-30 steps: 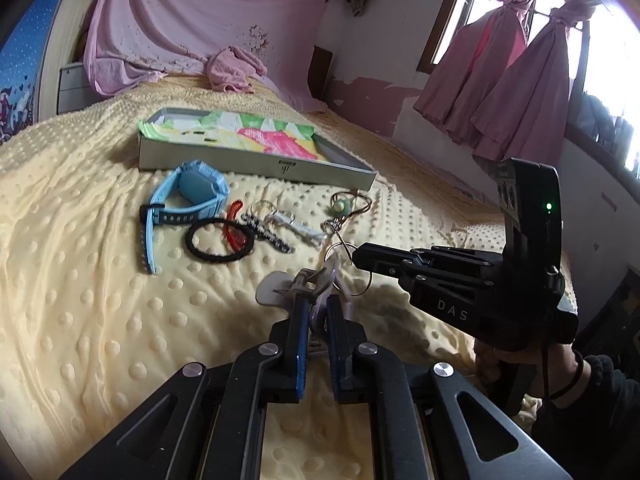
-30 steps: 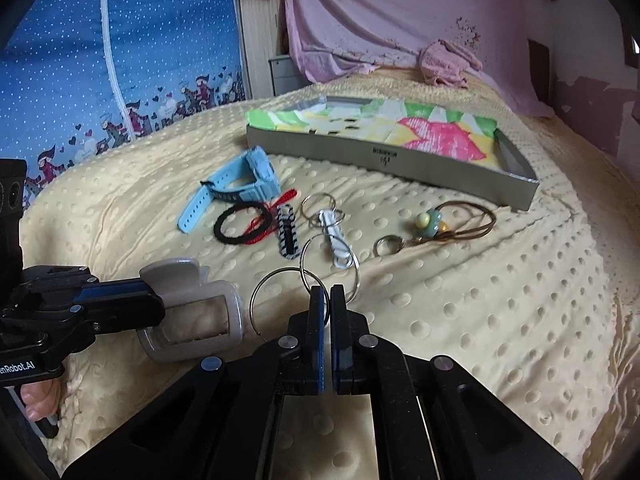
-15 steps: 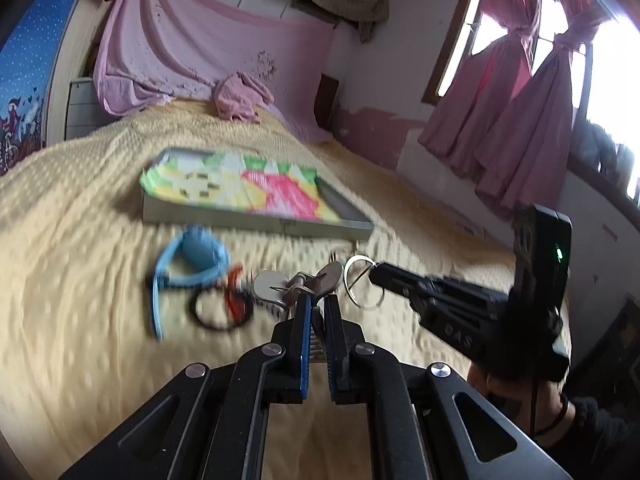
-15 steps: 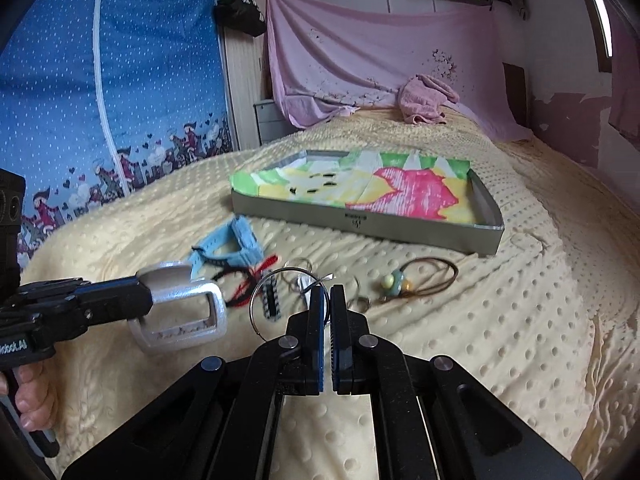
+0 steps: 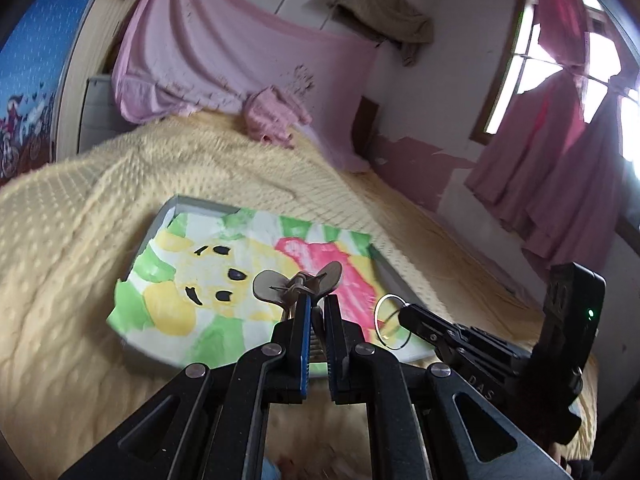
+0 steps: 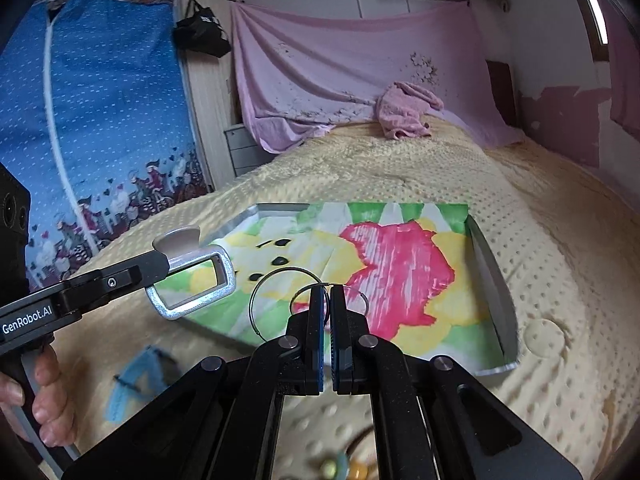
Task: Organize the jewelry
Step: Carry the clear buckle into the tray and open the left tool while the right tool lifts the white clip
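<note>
Both tools [image 5: 316,304] [image 6: 326,300] carried keychain [image 6: 192,280] over tray [image 6: 490,276].

bedspread [image 6: 540,208]: I read it as soft cloth, pale yellow, matt, raised dots all over
tray [image 6: 490,264]: grey metal walls, dull satin finish
tray liner [image 6: 400,264]: looks like paper, matt, painted green, yellow and pink
buckle [image 6: 192,288]: silver metal frame, grainy sparkle on my right view
key rings [image 6: 276,276]: thin steel wire, glossy
left gripper [image 5: 316,308]: black matt plastic, blue pads
right gripper [image 6: 326,296]: same black matt plastic, blue pads
curtain [image 5: 560,152]: pink cloth, matt
wall drape [image 6: 340,72]: pink cloth, creased, speckled with dark spots
</note>
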Motion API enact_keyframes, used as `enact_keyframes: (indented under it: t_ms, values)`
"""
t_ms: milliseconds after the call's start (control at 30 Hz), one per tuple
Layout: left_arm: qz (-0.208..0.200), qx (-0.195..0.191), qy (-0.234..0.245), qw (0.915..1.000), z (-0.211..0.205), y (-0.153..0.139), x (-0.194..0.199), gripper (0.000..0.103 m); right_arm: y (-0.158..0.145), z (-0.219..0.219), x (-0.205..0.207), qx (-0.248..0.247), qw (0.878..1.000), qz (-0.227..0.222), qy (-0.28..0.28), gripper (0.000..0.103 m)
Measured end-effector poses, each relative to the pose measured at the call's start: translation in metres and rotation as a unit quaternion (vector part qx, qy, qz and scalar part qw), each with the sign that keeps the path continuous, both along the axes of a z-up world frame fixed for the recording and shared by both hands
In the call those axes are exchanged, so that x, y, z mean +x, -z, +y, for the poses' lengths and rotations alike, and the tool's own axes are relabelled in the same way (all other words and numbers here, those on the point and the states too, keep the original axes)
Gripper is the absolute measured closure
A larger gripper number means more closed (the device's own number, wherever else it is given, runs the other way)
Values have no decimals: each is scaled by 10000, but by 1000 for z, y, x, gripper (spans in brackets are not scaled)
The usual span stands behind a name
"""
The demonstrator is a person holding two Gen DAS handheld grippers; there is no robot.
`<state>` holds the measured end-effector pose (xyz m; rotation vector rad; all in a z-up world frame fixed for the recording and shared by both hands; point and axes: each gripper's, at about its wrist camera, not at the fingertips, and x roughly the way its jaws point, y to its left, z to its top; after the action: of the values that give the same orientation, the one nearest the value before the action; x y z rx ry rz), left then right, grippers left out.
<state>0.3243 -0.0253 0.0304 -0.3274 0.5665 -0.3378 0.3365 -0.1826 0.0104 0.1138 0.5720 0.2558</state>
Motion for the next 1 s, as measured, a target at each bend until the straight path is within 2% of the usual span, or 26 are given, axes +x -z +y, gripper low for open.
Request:
enact_keyframes:
  t_ms: [100, 233, 500, 600, 667, 733, 767, 800, 833, 867, 1000]
  values:
    - [348, -72, -35, 9994, 2, 13, 24, 96, 15, 3, 20, 23, 9996, 293, 47, 100]
    - [734, 14, -100, 9973, 2, 30, 38, 96, 30, 10, 35, -118, 9984, 560, 16, 100]
    - [941, 251, -172, 9951, -2, 45, 35, 94, 50, 13, 41, -127, 9954, 951, -49, 100]
    - [969, 298, -189, 9947, -2, 47, 32, 91, 50, 11, 39, -103, 9953, 964, -53, 99]
    - [934, 339, -186, 9949, -3, 46, 29, 84, 49, 10, 35, -86, 9954, 955, -61, 99]
    - [884, 310, -155, 9955, -2, 44, 24, 75, 48, 8, 29, -86, 9959, 902, -76, 93]
    - [817, 277, -177, 9961, -1, 43, 21, 65, 47, 7, 27, -93, 9960, 883, -72, 90]
    - [724, 232, -208, 9969, 0, 41, 16, 58, 46, 7, 24, -94, 9963, 857, -63, 83]
    - [639, 191, -263, 9974, 2, 39, 12, 44, 45, 6, 20, -87, 9966, 815, -65, 75]
    - [556, 145, -337, 9978, 4, 37, 7, 41, 44, 4, 16, -95, 9969, 773, -58, 74]
    - [342, 146, -436, 9984, 9, 29, -10, 40, 38, -2, -3, -53, 9985, 536, -2, 73]
